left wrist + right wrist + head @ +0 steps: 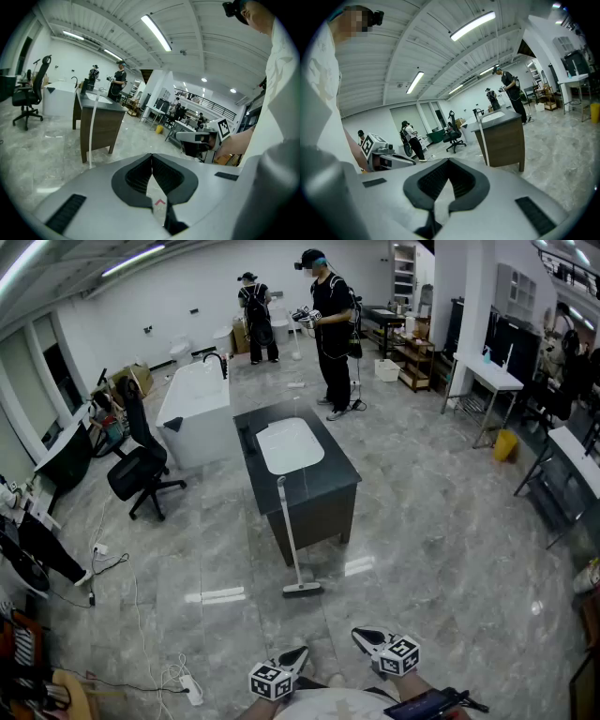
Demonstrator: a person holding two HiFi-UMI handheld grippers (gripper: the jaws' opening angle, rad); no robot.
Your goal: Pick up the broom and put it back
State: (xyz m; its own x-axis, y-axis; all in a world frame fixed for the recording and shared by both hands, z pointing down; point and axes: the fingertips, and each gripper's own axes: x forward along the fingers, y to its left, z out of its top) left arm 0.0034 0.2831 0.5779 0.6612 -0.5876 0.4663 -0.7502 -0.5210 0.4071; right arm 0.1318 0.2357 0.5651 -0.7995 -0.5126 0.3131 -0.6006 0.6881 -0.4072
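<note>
Left tongs (152, 158) and right tongs (448, 162) closed, empty; broom (290, 540) apparently leans against cabinet (323, 514).

The broom (291, 540) stands nearly upright at twelve o'clock: a slim pale handle, its top leaning on the near edge of the dark cabinet (323, 512), its flat head on the floor (422, 559) at the cabinet's six o'clock side

Bare floor (422, 549) lies open from the left tool (298, 652) and right tool (360, 637) to the broom (292, 540). Behind the broom the dark cabinet (323, 507) blocks passage. An office chair (141, 470) and loose cables (141, 615) crowd the left.
</note>
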